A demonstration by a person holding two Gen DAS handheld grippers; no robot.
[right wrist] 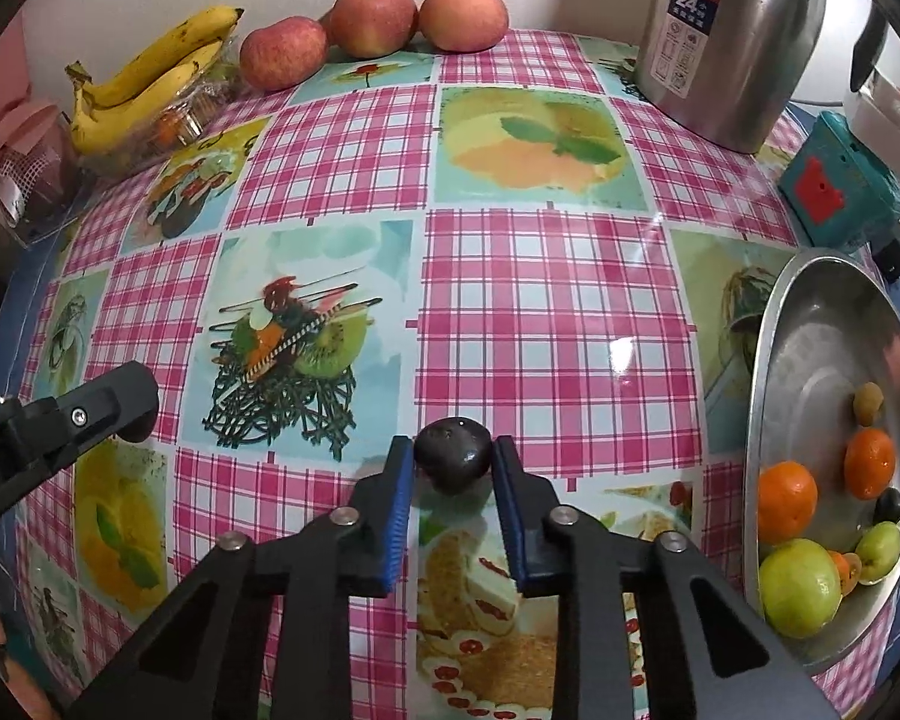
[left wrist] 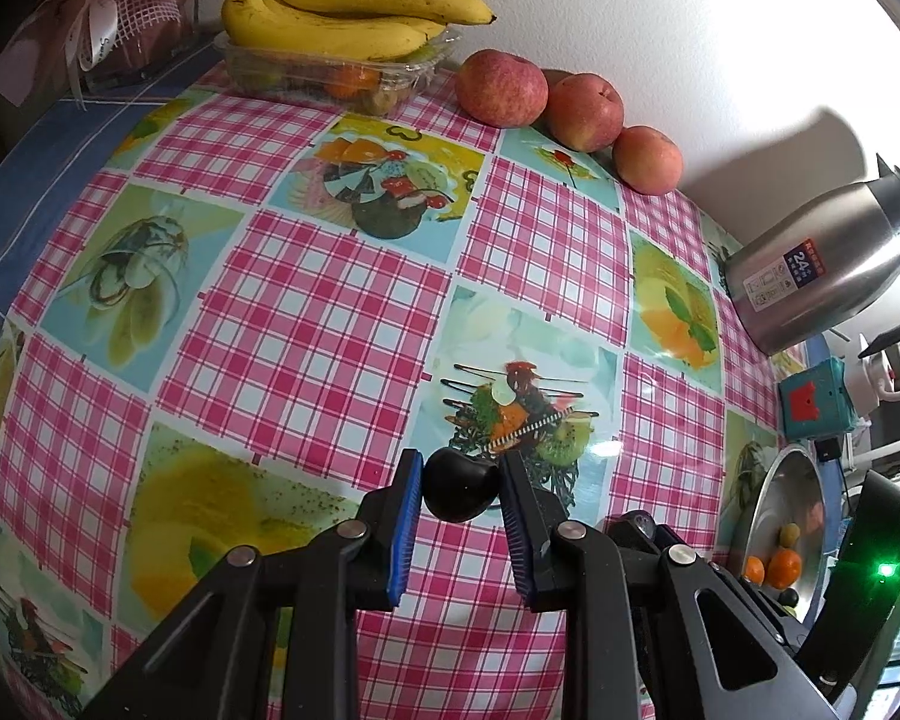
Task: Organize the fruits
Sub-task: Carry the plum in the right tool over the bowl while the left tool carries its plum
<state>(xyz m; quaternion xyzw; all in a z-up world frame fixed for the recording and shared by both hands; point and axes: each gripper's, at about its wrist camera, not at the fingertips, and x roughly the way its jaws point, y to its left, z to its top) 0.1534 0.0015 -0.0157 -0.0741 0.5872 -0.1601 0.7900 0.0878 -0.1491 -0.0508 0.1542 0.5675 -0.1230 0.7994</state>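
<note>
My left gripper point(left wrist: 460, 474) is shut on a dark plum point(left wrist: 459, 485) above the checked tablecloth. My right gripper point(right wrist: 453, 456) is shut on another dark plum point(right wrist: 452, 454). The left gripper also shows at the left edge of the right wrist view point(right wrist: 114, 399). A steel bowl point(right wrist: 810, 324) at the right holds oranges point(right wrist: 786, 501), green fruits point(right wrist: 800, 588) and a small dark fruit point(right wrist: 889, 506); it also shows in the left wrist view point(left wrist: 780, 480). Three red apples point(left wrist: 501, 88) point(right wrist: 373, 18) lie along the back wall. Bananas point(left wrist: 342, 15) point(right wrist: 144, 84) rest on a clear plastic tray point(left wrist: 330, 75) of small fruits.
A steel kettle point(right wrist: 732, 36) point(left wrist: 834, 264) stands at the back right. A teal box point(right wrist: 834, 186) point(left wrist: 813, 399) sits beside the bowl. A pink-wrapped package point(left wrist: 120, 24) sits at the back left, next to the bananas. The white wall runs behind the table.
</note>
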